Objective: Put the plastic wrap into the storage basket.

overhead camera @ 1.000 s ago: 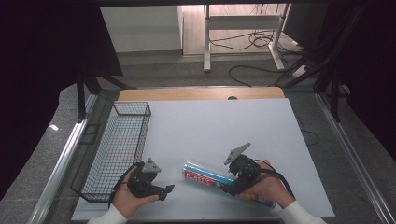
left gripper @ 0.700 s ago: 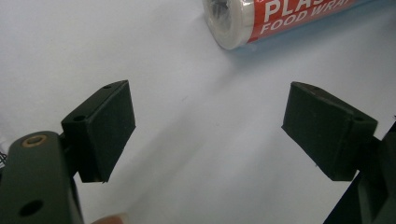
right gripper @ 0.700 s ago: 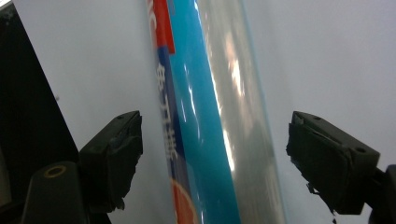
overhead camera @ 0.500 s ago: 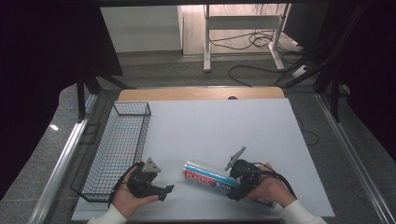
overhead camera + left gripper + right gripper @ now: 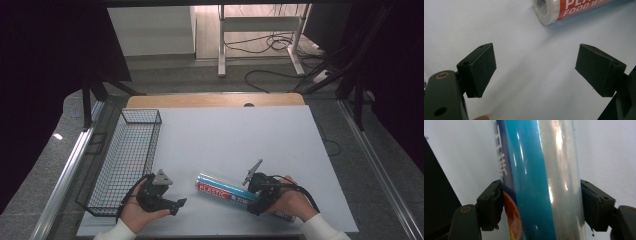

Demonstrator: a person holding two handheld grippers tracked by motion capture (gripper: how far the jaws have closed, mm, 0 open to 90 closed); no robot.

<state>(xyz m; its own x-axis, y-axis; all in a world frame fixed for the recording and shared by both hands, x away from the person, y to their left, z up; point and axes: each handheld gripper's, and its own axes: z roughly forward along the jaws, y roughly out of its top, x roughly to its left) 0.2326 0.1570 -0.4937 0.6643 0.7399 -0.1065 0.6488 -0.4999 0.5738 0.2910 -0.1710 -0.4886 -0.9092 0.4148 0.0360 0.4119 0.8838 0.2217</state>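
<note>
White bench (image 5: 235, 130) runs out ahead of me, a wire basket (image 5: 131, 150) along its left edge. My right tongs (image 5: 256, 196) are closed on the plastic-wrap roll (image 5: 222, 187), which lies on the bench near my edge, pads touching both its sides. My left tongs (image 5: 172, 204) hang wide open, empty. I judge the grasp made; next comes a level lift, likely toward the basket.
</note>
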